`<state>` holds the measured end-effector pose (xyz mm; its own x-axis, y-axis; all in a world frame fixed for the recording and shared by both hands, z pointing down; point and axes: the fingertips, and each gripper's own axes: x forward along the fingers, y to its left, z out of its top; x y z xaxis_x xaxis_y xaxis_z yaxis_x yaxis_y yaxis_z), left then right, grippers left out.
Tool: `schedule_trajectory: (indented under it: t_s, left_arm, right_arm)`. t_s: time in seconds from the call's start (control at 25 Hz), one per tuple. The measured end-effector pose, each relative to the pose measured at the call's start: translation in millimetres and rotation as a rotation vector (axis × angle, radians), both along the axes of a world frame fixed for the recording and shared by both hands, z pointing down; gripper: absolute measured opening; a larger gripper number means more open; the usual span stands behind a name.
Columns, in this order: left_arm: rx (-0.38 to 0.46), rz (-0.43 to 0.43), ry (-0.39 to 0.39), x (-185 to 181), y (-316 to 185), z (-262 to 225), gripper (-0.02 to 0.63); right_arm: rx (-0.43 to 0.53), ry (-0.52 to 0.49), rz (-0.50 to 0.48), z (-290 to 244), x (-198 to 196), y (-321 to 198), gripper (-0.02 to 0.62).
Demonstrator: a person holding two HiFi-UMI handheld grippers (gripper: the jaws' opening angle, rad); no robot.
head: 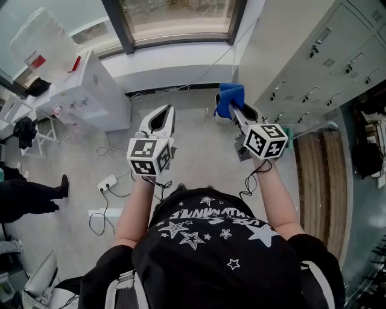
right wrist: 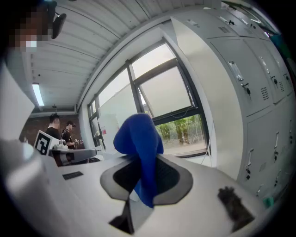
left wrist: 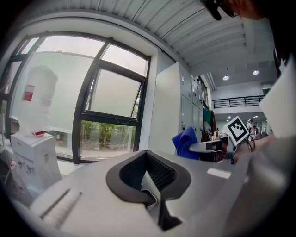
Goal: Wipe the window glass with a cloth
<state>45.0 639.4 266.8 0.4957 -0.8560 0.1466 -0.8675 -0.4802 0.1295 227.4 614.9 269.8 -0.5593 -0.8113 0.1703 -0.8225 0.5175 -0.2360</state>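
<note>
A blue cloth (head: 230,98) is pinched in my right gripper (head: 236,108), bunched up and sticking out past the jaws; the same cloth (right wrist: 138,150) fills the middle of the right gripper view. My left gripper (head: 159,117) is held beside it, shut with nothing in it; its closed tip (left wrist: 149,181) shows in the left gripper view, with the cloth (left wrist: 186,141) off to the right. The window glass (head: 178,17) with dark frames lies ahead at the top of the head view, and both grippers are still a good way short of it. The window (right wrist: 178,115) shows greenery behind its lower pane.
A white water dispenser (head: 90,90) with a clear bottle stands left of the window. Grey lockers (head: 313,60) line the right wall. Cables and a power strip (head: 107,182) lie on the floor at left, near a person's legs (head: 30,196). A wooden bench (head: 322,181) sits right.
</note>
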Motion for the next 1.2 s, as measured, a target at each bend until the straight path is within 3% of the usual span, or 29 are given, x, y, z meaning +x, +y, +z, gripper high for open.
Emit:
schedule_trajectory:
  t_s: [0.68,0.96,1.2]
  left_arm:
    - [0.002,0.009,0.027,-50.2,3.5,0.3,0.009]
    - [0.016,0.032,0.007,-81.6,1.9,-0.6,0.009]
    - [0.004,0.029,0.013,-97.6,-10.9,9.4,0.009]
  right_arm:
    - [-0.031,0.044,0.002,10.7,-51.2,5.7,0.074]
    - [-0.063,-0.008,0.204,26.2,-50.2,-3.7,0.074]
    - [-0.093,0.022,0.173,42.1,-65.0,-8.2,0.074]
